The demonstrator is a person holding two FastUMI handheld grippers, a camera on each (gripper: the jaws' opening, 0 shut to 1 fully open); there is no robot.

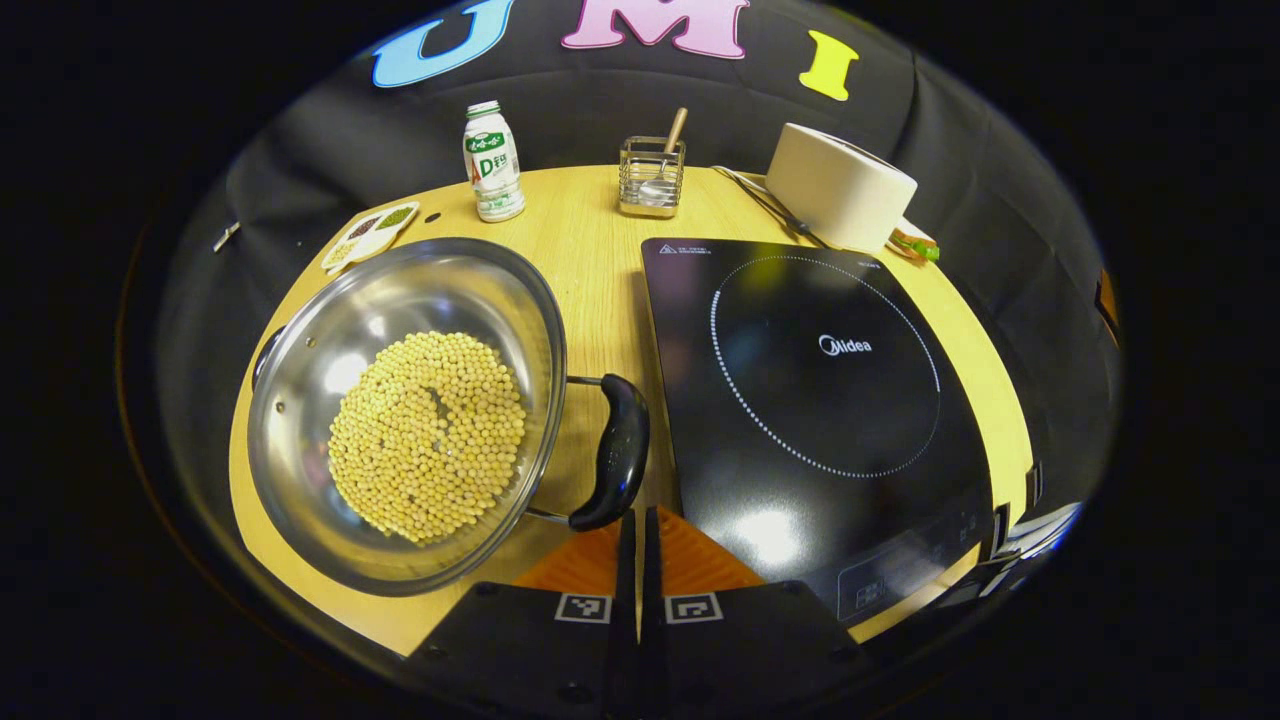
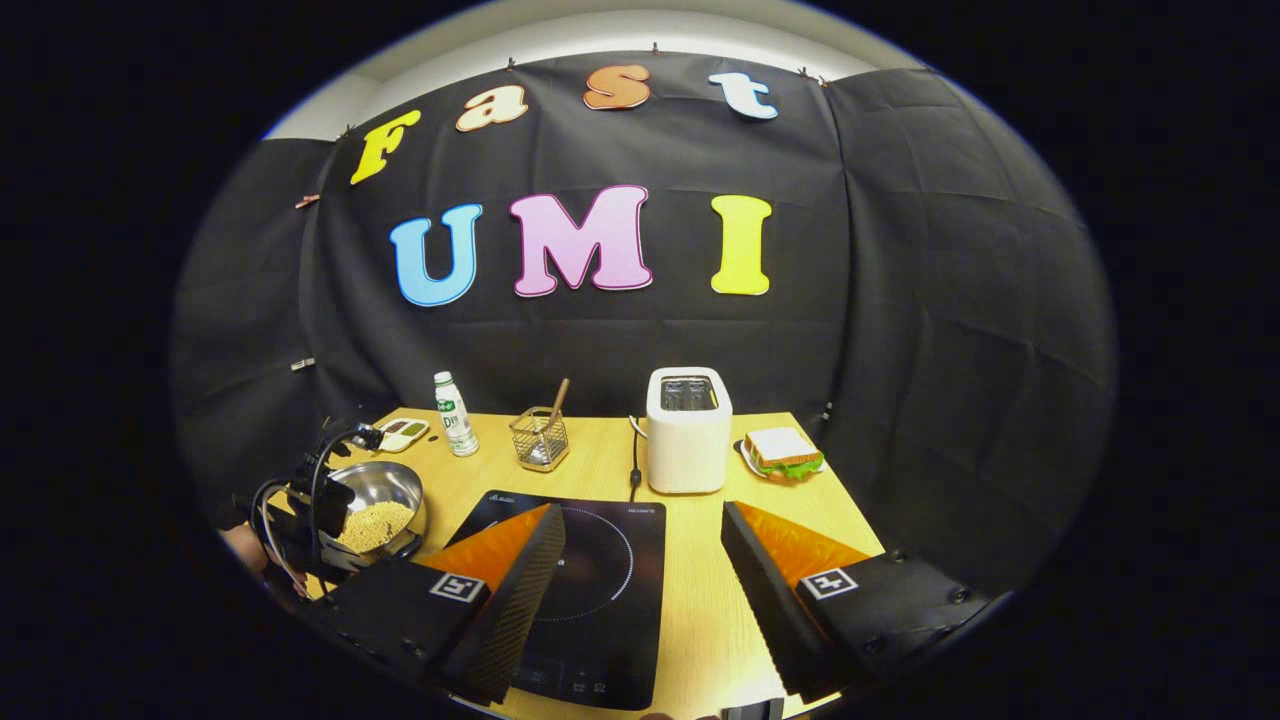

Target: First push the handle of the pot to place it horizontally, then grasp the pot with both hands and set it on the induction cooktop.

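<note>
Two grippers, two roles. Your left gripper (image 1: 640, 530) has its jaws pressed together, empty, tips just beside the near end of the pot's handle (image 1: 615, 450), a closed wedge suited to pushing. The pot (image 1: 400, 410), full of beans, sits left of the induction cooktop (image 1: 810, 400). Your right gripper (image 2: 640, 590) waits spread wide above the cooktop.
</note>
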